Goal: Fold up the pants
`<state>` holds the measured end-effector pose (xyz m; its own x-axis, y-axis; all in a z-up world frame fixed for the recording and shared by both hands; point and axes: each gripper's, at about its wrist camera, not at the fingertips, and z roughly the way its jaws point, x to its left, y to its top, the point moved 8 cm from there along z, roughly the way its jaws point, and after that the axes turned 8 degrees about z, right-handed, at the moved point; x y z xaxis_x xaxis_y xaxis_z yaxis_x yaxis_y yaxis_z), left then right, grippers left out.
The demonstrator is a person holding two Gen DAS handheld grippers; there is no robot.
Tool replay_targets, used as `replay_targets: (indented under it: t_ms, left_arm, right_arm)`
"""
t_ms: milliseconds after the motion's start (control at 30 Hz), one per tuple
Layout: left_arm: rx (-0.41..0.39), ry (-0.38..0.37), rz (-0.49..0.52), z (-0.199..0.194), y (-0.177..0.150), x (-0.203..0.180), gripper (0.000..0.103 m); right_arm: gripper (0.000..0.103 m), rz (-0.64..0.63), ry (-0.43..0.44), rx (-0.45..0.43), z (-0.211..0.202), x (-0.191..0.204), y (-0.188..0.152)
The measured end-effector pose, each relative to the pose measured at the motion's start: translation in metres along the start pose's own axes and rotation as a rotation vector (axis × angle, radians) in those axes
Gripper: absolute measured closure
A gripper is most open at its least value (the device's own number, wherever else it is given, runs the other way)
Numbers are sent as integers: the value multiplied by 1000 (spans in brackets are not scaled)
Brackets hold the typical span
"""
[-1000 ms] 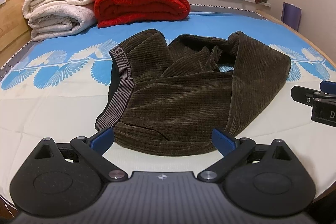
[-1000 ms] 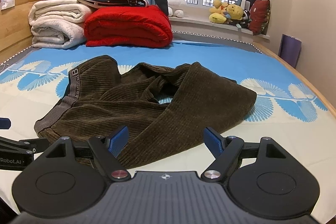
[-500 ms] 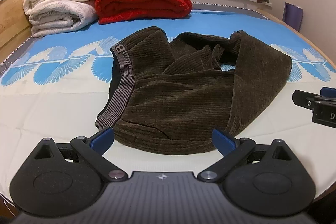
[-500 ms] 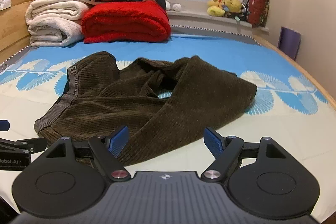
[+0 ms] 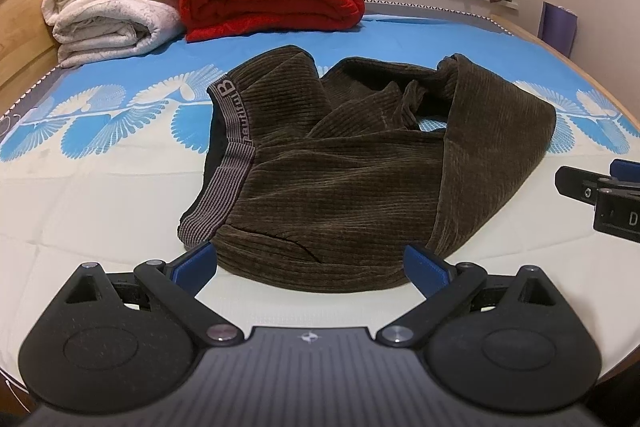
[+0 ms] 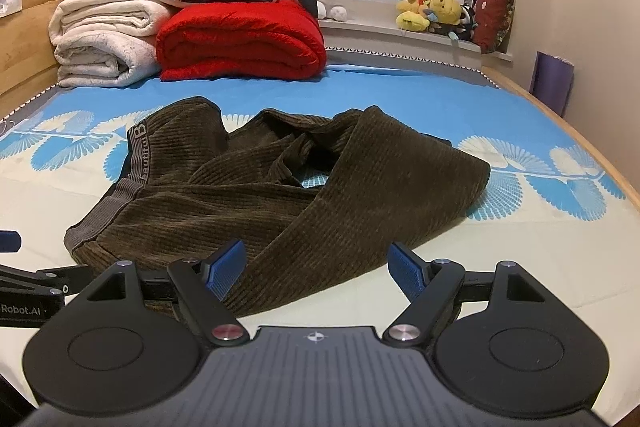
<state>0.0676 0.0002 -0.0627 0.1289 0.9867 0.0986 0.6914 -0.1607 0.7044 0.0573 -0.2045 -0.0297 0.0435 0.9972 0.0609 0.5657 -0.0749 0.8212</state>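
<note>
Brown corduroy pants [image 5: 360,163] crumpled mid-bed [image 5: 100,211], nearer the foot edge, grey waistband [image 5: 224,179] toward the left side, one leg draped over the right. Left gripper [image 5: 310,263] spread wide above the near hem, grasping nothing. Right gripper [image 6: 316,265] likewise released over the draped leg. Red blanket [image 6: 244,39] and pale folded quilts [image 6: 104,43] stacked at the head-left corner.

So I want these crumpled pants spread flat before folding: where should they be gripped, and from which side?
Grip the grey waistband, coming from the pants' left edge with the left hand-held gripper. It is a flat, firm, exposed strip along that edge, while the legs lie bunched and overlapped.
</note>
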Motion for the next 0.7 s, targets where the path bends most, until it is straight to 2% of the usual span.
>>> replay_targets:
  t_ms: [100,133,167,200,233,267,300,367,400,433,467,500,567,600,667,700]
  left_arm:
    - [5,-11,-22,-2,5,7,4]
    - [7,-28,-18,-2,11,11,6]
    - [-6,-46,-4,-2,21,17,17]
    - [-22,-43,19,-2,30,24,38]
    - [-39,-35,47,0,40,32,48]
    - [-56,-22,83,3,50,43,72]
    - [-70,-14,111,9,57,53,90]
    - [-91,7,133,24,60,75,91]
    - [-76,15,111,39,53,91,90]
    - [-4,24,79,55,44,104,90]
    - [100,28,-2,72,34,121,91]
    - [148,9,-129,85,28,139,91]
    - [173,-4,-234,96,25,157,90]
    - [182,14,-243,100,24,164,90]
    - [201,29,-240,108,25,167,82]
    - [217,22,-244,112,25,167,74]
  right_arm:
    - [25,10,2,-18,-2,-2,5]
    - [31,15,1,-43,-3,-5,11]
    - [41,15,1,-69,-4,-8,17]
    - [46,3,1,-91,-4,-11,23]
    - [56,-13,-10,-114,-1,-15,30]
    - [66,-13,-18,-122,2,-19,36]
    - [68,-8,-27,-134,7,-26,42]
    - [69,34,-33,-108,25,-39,49]
    - [69,51,-37,-85,35,-44,50]
    - [69,68,-38,-50,46,-47,51]
    - [68,87,-25,-17,57,-49,50]
    - [68,98,-15,26,70,-50,48]
    - [67,91,-13,82,92,-48,45]
    - [66,78,-13,99,103,-46,45]
    - [53,31,-8,149,126,-36,39]
    - [51,0,-5,178,138,-30,35]
